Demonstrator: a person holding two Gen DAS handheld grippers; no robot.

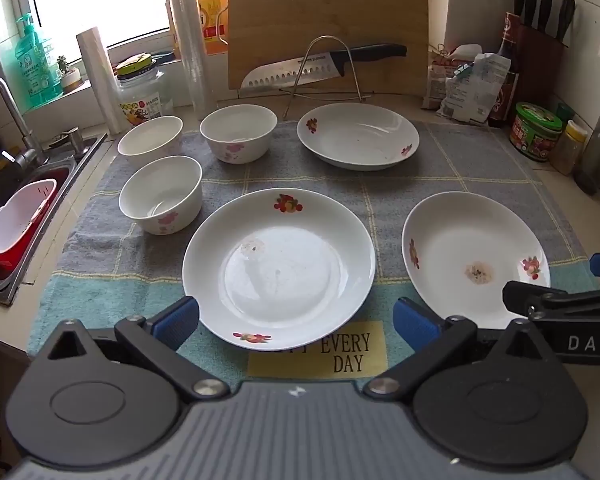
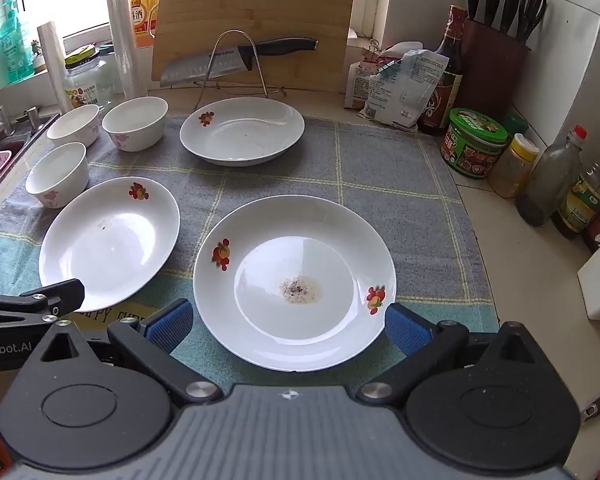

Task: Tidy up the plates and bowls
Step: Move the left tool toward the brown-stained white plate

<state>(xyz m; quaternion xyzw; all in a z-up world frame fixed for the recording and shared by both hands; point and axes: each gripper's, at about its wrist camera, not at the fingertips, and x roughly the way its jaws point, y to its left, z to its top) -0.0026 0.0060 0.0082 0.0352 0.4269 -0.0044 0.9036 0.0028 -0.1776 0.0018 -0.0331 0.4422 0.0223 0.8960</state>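
Three white flowered plates and three white bowls lie on a checked towel [image 1: 440,200]. My left gripper [image 1: 296,316] is open and empty, its pads just short of the near-left plate [image 1: 278,264], which also shows in the right wrist view [image 2: 108,240]. My right gripper [image 2: 288,326] is open and empty, its pads at either side of the near-right plate [image 2: 296,280], which has crumbs in its middle and also shows in the left wrist view [image 1: 472,260]. The far plate [image 1: 358,134] lies behind. The bowls [image 1: 160,194] [image 1: 238,132] [image 1: 152,140] stand at the left.
A sink [image 1: 28,216] with a red-and-white basket is at the left. A cutting board [image 1: 328,20], a knife on a wire rack [image 1: 324,66], cling-film rolls, jars, bottles and a knife block [image 2: 496,68] line the back and right edges.
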